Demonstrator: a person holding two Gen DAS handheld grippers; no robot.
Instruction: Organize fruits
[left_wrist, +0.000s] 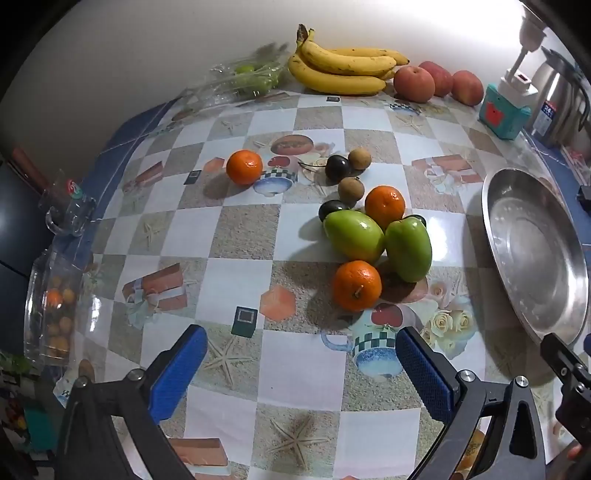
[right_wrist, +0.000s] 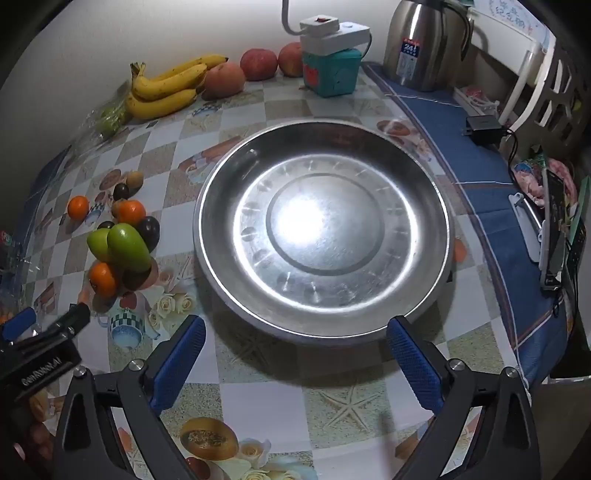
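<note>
Oranges, green mangoes, dark plums clustered on tablecloth, left of empty steel plate.

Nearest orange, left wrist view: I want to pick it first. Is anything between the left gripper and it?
Nothing visible. Only bare tablecloth lies between the open left gripper and the nearest orange; the green fruits sit behind it.
</note>
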